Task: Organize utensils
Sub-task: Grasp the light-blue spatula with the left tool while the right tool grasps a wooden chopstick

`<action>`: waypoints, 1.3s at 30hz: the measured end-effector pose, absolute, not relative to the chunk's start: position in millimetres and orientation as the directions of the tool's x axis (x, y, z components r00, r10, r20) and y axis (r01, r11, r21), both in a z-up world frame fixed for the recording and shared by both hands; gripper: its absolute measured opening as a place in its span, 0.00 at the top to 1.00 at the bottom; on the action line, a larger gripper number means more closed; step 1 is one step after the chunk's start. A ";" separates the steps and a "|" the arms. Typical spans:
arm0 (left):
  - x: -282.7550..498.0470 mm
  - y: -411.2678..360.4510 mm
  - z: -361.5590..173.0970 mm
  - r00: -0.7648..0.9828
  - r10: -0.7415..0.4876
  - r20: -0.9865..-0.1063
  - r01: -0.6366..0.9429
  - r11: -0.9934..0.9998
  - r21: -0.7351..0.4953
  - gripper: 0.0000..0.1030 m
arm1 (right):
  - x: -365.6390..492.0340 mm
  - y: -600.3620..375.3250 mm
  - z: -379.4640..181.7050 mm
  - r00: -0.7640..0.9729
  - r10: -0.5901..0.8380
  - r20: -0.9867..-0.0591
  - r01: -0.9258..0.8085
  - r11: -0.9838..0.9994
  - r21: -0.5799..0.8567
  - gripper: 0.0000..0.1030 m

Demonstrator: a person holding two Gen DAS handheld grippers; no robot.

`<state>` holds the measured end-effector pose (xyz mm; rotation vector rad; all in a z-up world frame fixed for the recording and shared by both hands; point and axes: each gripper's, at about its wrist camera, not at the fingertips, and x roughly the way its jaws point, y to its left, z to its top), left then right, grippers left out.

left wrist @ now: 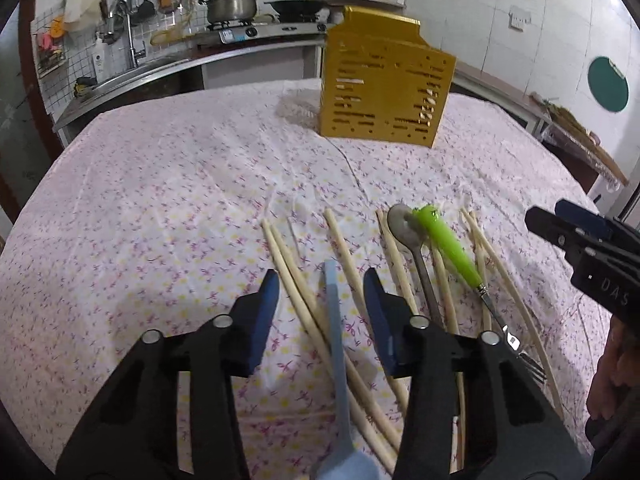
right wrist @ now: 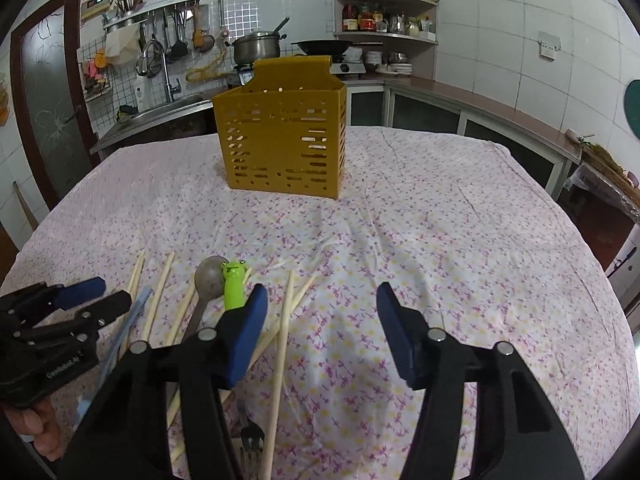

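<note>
A yellow slotted utensil holder (left wrist: 384,84) (right wrist: 284,136) stands upright at the far middle of the table. Several pale chopsticks (left wrist: 304,300) (right wrist: 282,344) lie scattered near me, with a metal spoon (left wrist: 404,224) (right wrist: 210,278) and a green frog-handled fork (left wrist: 444,240) (right wrist: 234,284) among them. My left gripper (left wrist: 322,284) (right wrist: 110,292) is open just above the cloth. A light blue spoon handle (left wrist: 336,340) and two chopsticks lie between its fingers, untouched by the pads. My right gripper (right wrist: 323,292) (left wrist: 560,218) is open too, with one chopstick lying between its fingers.
The table wears a pink flowered cloth (right wrist: 440,240). Behind it run a kitchen counter with a sink (right wrist: 168,104), a stove with a pot (right wrist: 256,46) and a wok, and a corner shelf of jars. A hand shows at the lower left of the right wrist view.
</note>
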<state>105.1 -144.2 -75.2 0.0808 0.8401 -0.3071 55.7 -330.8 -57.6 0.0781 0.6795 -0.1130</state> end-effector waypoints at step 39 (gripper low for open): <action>125.1 -135.6 -92.4 0.583 -0.303 -0.754 0.295 0.944 -0.151 0.93 | 103.4 -332.7 -91.7 0.670 0.035 -0.741 0.066 0.992 0.107 0.84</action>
